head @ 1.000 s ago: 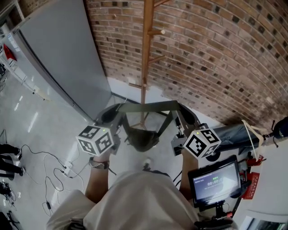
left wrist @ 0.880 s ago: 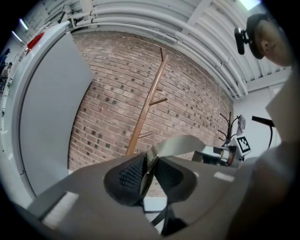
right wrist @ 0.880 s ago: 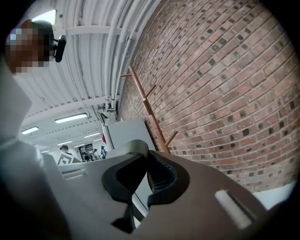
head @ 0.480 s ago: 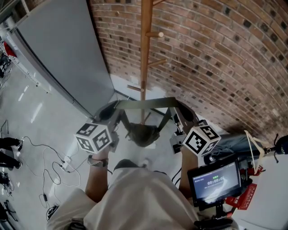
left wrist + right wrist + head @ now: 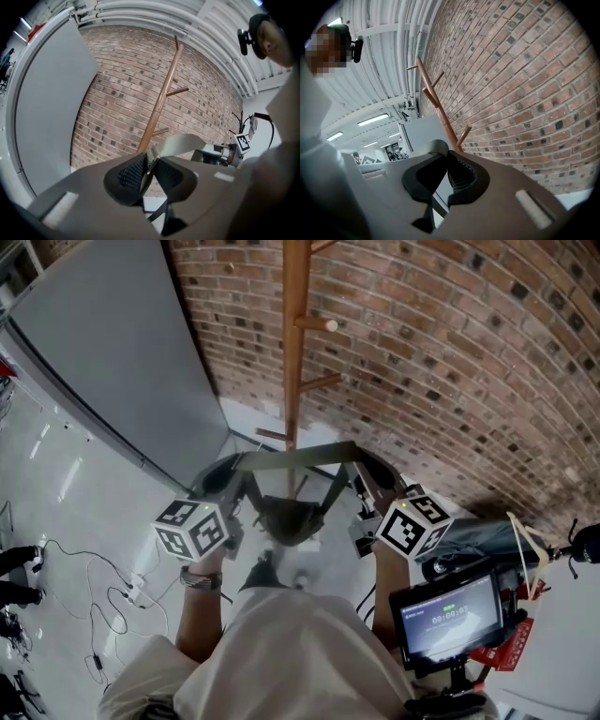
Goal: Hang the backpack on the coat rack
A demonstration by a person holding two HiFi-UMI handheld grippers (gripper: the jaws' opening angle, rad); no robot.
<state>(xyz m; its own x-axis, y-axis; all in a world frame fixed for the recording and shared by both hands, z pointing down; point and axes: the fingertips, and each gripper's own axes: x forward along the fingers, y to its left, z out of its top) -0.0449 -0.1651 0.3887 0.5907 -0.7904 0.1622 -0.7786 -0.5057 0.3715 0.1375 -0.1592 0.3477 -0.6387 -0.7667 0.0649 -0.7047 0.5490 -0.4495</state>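
Note:
An olive-green backpack (image 5: pixel 284 520) hangs from its top strap (image 5: pixel 295 457), which is pulled flat between my two grippers. My left gripper (image 5: pixel 236 472) is shut on the strap's left end. My right gripper (image 5: pixel 361 471) is shut on the right end. The wooden coat rack (image 5: pixel 292 343) stands just beyond the strap, against the brick wall, with pegs (image 5: pixel 314 323) pointing right. In the left gripper view the pale strap (image 5: pixel 180 142) runs out of the closed left gripper (image 5: pixel 150 160), and the coat rack (image 5: pixel 161 101) rises behind. In the right gripper view the right gripper (image 5: pixel 446 154) pinches the strap (image 5: pixel 435 146), with the coat rack (image 5: pixel 436 105) ahead.
A grey panel (image 5: pixel 112 362) leans against the brick wall (image 5: pixel 450 362) to the left of the rack. Cables (image 5: pixel 112 610) lie on the floor at lower left. A small screen (image 5: pixel 445 610) and other gear (image 5: pixel 497 531) sit at the right.
Both grippers have carried the backpack closer to the coat rack. The pole and pegs now sit slightly further left in the head view. Both grips are unchanged.

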